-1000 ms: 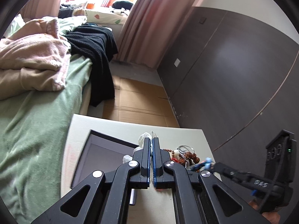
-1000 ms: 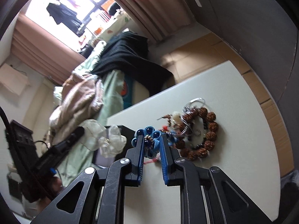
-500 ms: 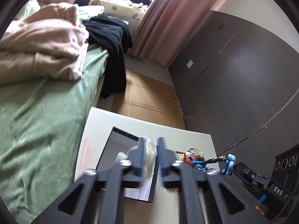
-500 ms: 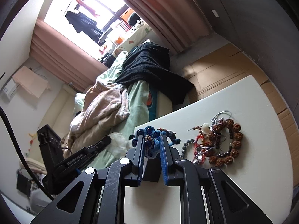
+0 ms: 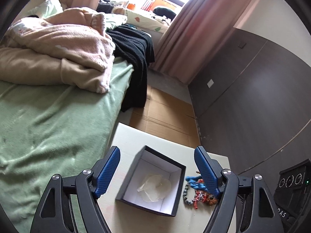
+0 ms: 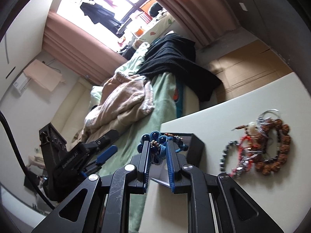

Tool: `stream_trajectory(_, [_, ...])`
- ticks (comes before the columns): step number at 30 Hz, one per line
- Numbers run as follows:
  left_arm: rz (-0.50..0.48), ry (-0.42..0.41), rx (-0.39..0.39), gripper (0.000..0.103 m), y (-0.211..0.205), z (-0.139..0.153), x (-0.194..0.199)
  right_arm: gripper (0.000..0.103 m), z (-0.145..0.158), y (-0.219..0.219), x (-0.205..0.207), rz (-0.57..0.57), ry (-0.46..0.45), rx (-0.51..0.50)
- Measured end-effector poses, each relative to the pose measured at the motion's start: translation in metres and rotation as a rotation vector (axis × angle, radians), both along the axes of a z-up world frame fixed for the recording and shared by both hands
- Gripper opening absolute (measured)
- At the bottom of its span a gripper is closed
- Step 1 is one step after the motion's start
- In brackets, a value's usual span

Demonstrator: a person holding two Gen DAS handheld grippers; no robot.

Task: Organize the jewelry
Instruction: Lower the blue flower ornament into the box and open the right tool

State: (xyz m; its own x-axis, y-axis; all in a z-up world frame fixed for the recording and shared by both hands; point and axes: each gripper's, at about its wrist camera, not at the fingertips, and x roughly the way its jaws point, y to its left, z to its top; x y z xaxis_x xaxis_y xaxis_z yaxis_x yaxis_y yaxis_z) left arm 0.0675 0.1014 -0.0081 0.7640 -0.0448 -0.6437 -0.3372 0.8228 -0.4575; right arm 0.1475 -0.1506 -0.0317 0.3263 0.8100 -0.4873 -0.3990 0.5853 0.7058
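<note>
A black box with a white inside (image 5: 176, 190) stands open on the white table (image 5: 136, 141). A small clear plastic pouch (image 5: 155, 187) lies in it. My left gripper (image 5: 157, 167) is open and empty above the box. My right gripper (image 6: 157, 149) is shut on a blue knotted bracelet (image 6: 155, 139) and holds it over the box (image 6: 196, 149). The bracelet also shows in the left wrist view (image 5: 194, 181). A heap of bead bracelets (image 6: 262, 149) lies on the table to the right of the box.
A bed with a green sheet (image 5: 48, 126), pink and beige blankets (image 5: 58, 48) and a black knit (image 5: 136, 54) runs along the table's left side. A dark wall panel (image 5: 252, 97) stands to the right. Cardboard (image 5: 165, 112) covers the floor beyond the table.
My left gripper opened and dropped the clear pouch into the box, then rose. My right gripper lifted the blue bracelet off the heap and carried it left over the box.
</note>
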Motion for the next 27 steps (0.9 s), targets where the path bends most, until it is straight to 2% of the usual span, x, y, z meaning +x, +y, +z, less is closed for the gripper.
stream_trajectory(3, [0.027, 0.009, -0.004, 0.079, 0.006, -0.001, -0.002, 0.022, -0.005, 0.018, 0.002, 0.013, 0.002, 0.026])
stream_trajectory(4, [0.029, 0.008, -0.007, 0.079, 0.007, -0.001, -0.003, 0.032, -0.009, 0.024, 0.004, 0.031, 0.015, 0.014])
stream_trajectory(5, [0.028, 0.006, -0.012, 0.079, 0.008, -0.002, -0.003, 0.050, -0.014, 0.031, 0.006, 0.050, 0.042, -0.015])
stream_trajectory(6, [0.023, 0.004, -0.013, 0.079, 0.009, -0.002, -0.002, 0.057, -0.021, 0.034, 0.009, 0.051, 0.075, -0.050])
stream_trajectory(9, [0.006, -0.004, 0.008, 0.079, 0.005, -0.001, -0.001, 0.060, -0.027, 0.022, 0.012, -0.006, 0.096, -0.083])
stream_trajectory(12, [0.009, 0.000, 0.049, 0.079, -0.002, 0.001, 0.000, 0.063, -0.020, 0.001, 0.011, -0.051, 0.083, -0.092])
stream_trajectory(14, [-0.003, -0.002, 0.043, 0.079, -0.006, -0.001, 0.001, 0.078, -0.013, -0.015, 0.009, -0.089, 0.060, -0.099])
stream_trajectory(15, [-0.009, -0.003, 0.037, 0.079, -0.007, -0.001, 0.001, 0.081, -0.011, -0.022, 0.008, -0.105, 0.052, -0.100])
stream_trajectory(21, [-0.059, -0.002, 0.051, 0.079, -0.025, -0.002, 0.006, 0.083, -0.003, -0.060, 0.006, -0.174, 0.058, -0.152])
stream_trajectory(27, [-0.155, 0.015, 0.094, 0.079, -0.058, -0.005, 0.018, 0.083, -0.010, -0.087, 0.009, -0.219, 0.105, -0.205])
